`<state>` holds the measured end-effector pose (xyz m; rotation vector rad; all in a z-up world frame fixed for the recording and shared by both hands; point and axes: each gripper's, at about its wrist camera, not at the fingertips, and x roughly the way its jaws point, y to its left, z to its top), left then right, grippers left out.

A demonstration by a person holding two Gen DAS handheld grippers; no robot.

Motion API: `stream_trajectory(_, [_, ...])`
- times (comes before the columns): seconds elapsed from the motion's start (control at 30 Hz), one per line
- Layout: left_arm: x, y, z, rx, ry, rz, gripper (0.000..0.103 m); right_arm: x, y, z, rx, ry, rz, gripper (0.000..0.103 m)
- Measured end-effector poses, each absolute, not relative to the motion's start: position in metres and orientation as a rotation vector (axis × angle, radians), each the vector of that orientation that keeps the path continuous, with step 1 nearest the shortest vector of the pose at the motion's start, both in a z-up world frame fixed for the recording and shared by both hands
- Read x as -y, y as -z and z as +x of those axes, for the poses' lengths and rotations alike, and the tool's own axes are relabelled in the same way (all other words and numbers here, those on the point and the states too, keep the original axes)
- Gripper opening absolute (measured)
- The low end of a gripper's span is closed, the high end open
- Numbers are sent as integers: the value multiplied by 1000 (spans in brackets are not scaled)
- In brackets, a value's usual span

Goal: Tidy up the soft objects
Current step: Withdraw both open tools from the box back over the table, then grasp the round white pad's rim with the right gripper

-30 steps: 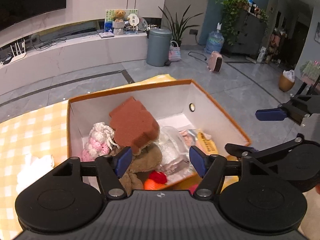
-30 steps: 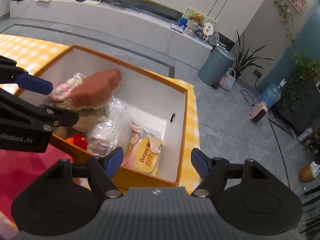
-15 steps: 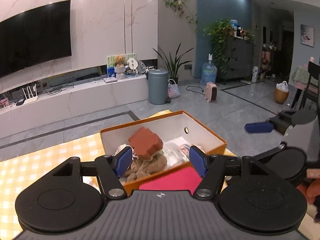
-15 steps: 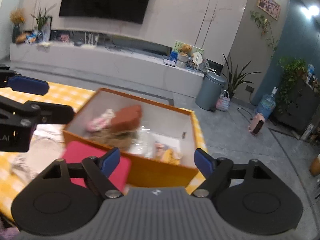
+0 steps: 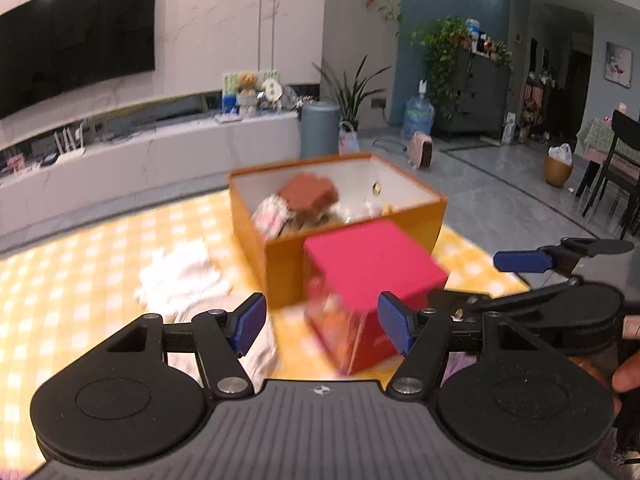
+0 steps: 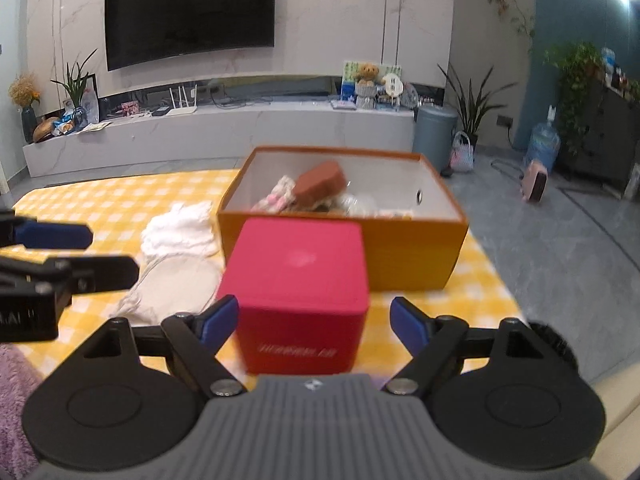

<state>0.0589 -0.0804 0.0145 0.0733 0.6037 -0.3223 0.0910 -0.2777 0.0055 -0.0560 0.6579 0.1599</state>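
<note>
With both grippers' jaws apart and empty, left gripper (image 5: 322,322) and right gripper (image 6: 316,326), we judge the white cloth (image 6: 180,230) goes next into the orange box (image 6: 400,252)

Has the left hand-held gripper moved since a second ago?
Yes. The left hand-held gripper has pulled back from the orange box, which now looks smaller and farther off.

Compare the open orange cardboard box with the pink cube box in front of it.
The orange cardboard box is wide, low and open-topped with soft items inside; the pink cube box is smaller, taller for its width and closed, its contents hidden. Both stand on the yellow checked tablecloth.
</note>
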Motion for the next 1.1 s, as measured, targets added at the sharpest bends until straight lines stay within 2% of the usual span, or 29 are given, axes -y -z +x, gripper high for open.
stream_trajectory(0.43, [12, 33, 35, -671, 239, -51, 75, 217, 38, 71, -661, -195, -94, 82])
stream_trajectory(0.83, [-34, 61, 47, -762, 159, -189, 73, 159, 66, 89, -743, -329, -141, 81])
stream_trajectory(1.1, [-61, 59, 64, -743, 36, -283, 73, 122, 81, 111, -751, -384, -128, 94])
